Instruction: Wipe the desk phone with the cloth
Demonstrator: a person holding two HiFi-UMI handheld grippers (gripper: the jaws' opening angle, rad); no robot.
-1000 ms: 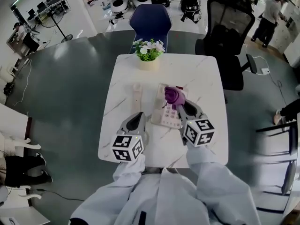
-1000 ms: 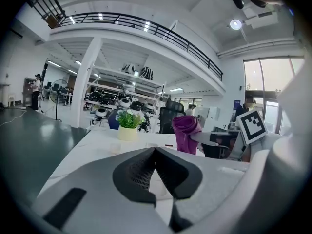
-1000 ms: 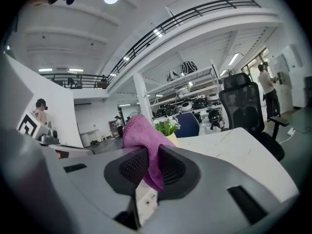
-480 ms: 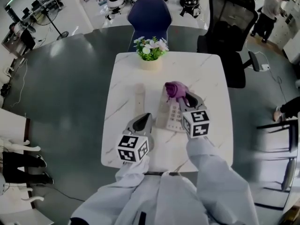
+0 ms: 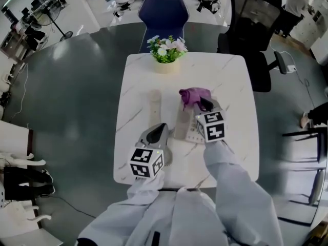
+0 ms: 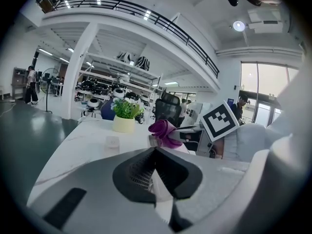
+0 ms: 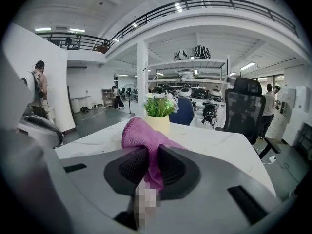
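The cloth [image 5: 193,95] is purple, the desk phone [image 5: 183,125] beige, the table [image 5: 230,81] white with grey veins, the chair [image 5: 164,10] blue.

White marbled square surface [image 5: 230,76]: cream keypad phone base [image 5: 183,126] under right tongs [image 5: 203,103], cream handset [image 5: 154,106] just ahead of left tongs [image 5: 162,127], potted flowers [image 5: 166,53] well beyond.

Open lab hall: mezzanine railing [image 7: 209,3], equipment shelves [image 7: 187,62], black office chair [image 5: 251,19], marble table [image 5: 230,81].
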